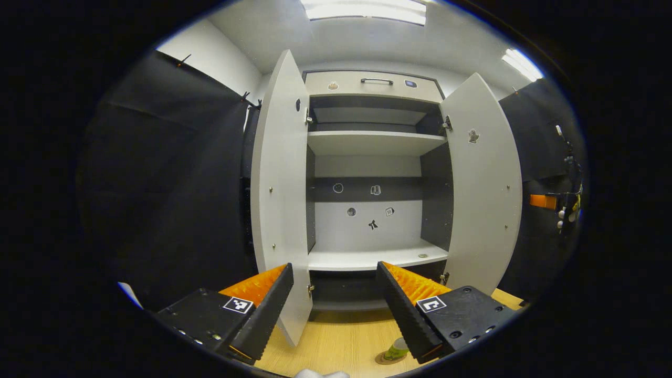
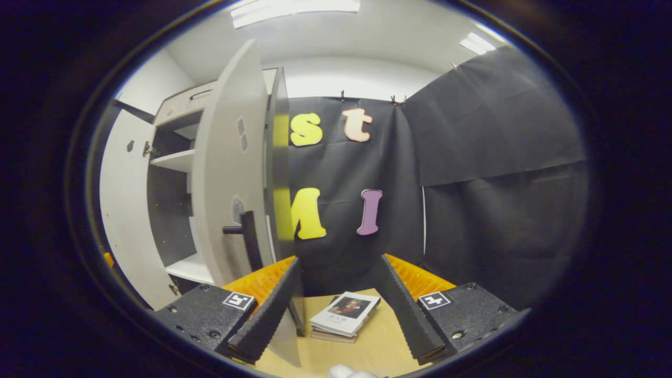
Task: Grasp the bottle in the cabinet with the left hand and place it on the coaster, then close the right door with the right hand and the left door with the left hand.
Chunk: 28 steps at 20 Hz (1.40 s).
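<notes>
Left gripper view: the bottle (image 1: 397, 348) already stands on its coaster (image 1: 387, 359); the left gripper (image 1: 334, 310) gapes empty. The right gripper (image 2: 338, 310), spread wide, faces the right door (image 2: 226, 178) edge, apparently to push.

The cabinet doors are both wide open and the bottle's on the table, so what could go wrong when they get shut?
1. The right door stands just beside the open right claw; a hard push might slam it.
2. The bottle sits on its coaster close under the open left claw, so a low move toward the left door could tip it.
3. The books lie near the right door's swing and may get bumped.
</notes>
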Each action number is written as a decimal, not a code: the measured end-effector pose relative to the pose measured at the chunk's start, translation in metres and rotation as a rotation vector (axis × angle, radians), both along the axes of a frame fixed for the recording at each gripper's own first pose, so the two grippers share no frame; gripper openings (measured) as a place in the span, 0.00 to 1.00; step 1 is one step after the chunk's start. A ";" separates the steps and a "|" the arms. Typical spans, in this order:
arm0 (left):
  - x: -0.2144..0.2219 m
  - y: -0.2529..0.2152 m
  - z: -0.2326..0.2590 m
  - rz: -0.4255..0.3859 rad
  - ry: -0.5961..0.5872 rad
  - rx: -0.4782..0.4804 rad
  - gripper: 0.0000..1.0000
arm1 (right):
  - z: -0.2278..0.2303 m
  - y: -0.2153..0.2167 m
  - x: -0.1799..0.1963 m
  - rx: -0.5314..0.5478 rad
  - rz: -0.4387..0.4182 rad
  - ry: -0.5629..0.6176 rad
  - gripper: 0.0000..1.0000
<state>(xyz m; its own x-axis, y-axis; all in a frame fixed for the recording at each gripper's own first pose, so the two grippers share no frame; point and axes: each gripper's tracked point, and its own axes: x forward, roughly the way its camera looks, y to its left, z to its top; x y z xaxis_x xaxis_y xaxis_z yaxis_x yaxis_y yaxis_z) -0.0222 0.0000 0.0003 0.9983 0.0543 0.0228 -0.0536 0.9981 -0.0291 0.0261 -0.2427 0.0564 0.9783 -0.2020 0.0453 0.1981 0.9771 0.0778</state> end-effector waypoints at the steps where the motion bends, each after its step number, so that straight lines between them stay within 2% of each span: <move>1: 0.000 -0.004 0.000 0.020 0.008 -0.003 0.97 | 0.000 -0.012 0.006 0.003 0.003 0.004 0.99; 5: -0.001 -0.023 0.002 0.087 0.028 0.007 0.97 | -0.001 -0.046 0.029 0.005 0.038 0.017 0.99; 6: -0.001 -0.029 0.004 0.096 0.028 0.008 0.94 | 0.000 -0.053 0.033 0.008 0.052 0.021 0.99; 9: -0.006 -0.044 0.008 0.130 0.026 0.026 0.97 | -0.006 -0.052 0.046 0.026 0.108 0.033 0.98; 13: -0.013 -0.061 0.014 0.139 0.018 0.051 0.96 | -0.015 -0.036 0.056 0.082 0.198 0.060 0.97; 15: -0.015 -0.067 0.015 0.126 0.006 0.032 0.96 | -0.007 -0.010 0.068 0.095 0.246 0.057 0.94; 20: -0.016 -0.056 0.008 0.103 0.017 0.010 0.96 | -0.002 0.052 0.065 0.043 0.329 0.049 0.99; 21: -0.016 -0.051 0.007 0.103 0.015 0.008 0.96 | 0.003 0.052 0.060 0.017 0.310 0.035 0.99; 22: -0.017 -0.047 0.006 0.104 0.013 0.011 0.96 | 0.007 0.053 0.065 -0.004 0.309 0.008 0.92; 23: -0.017 -0.041 0.004 0.105 0.015 0.015 0.96 | 0.010 0.055 0.062 -0.011 0.306 -0.007 0.91; 26: -0.015 -0.026 -0.001 0.091 0.016 0.016 0.96 | 0.006 0.058 0.059 0.013 0.278 0.009 0.95; 28: -0.013 -0.019 -0.005 0.073 0.022 0.003 0.96 | 0.006 0.075 0.058 0.026 0.284 0.018 0.96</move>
